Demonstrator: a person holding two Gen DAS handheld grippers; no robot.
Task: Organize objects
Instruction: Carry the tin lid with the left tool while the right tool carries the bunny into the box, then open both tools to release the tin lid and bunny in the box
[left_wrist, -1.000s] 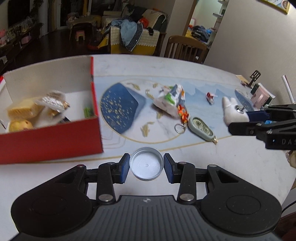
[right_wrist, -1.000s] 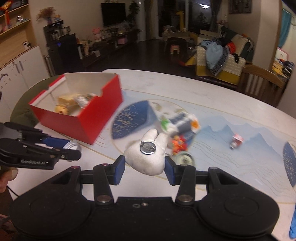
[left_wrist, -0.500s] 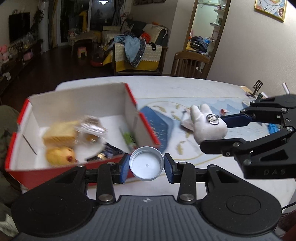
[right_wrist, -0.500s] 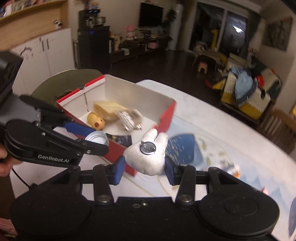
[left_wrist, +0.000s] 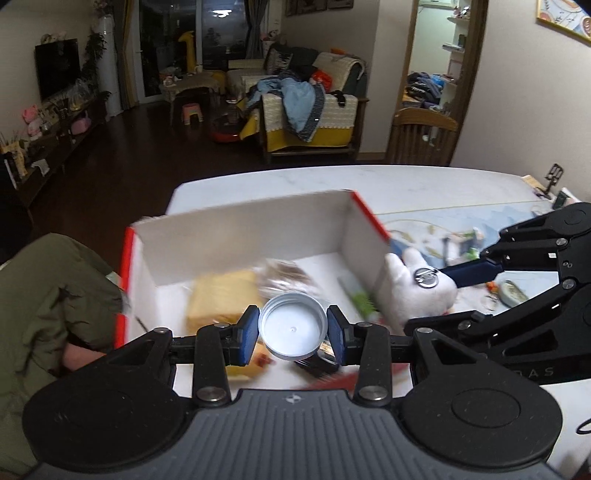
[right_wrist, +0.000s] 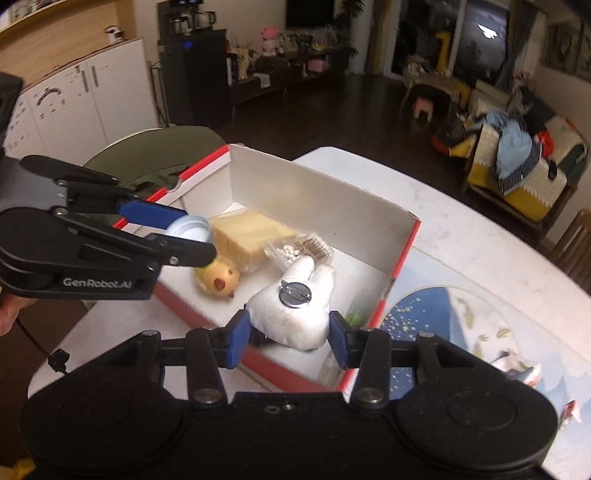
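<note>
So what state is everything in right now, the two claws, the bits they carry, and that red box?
left gripper: shut on the lid
lid: held above the box
right gripper: shut on the plush toy
plush toy: held above the box
red box: open, holding snacks

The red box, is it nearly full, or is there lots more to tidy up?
Done: the red box already holds a yellow sponge, a round yellow toy and a small packet. In hand: the left gripper carries a white lid and the right gripper a white plush toy, both over the box. Left: a few small things lie on the table.
</note>
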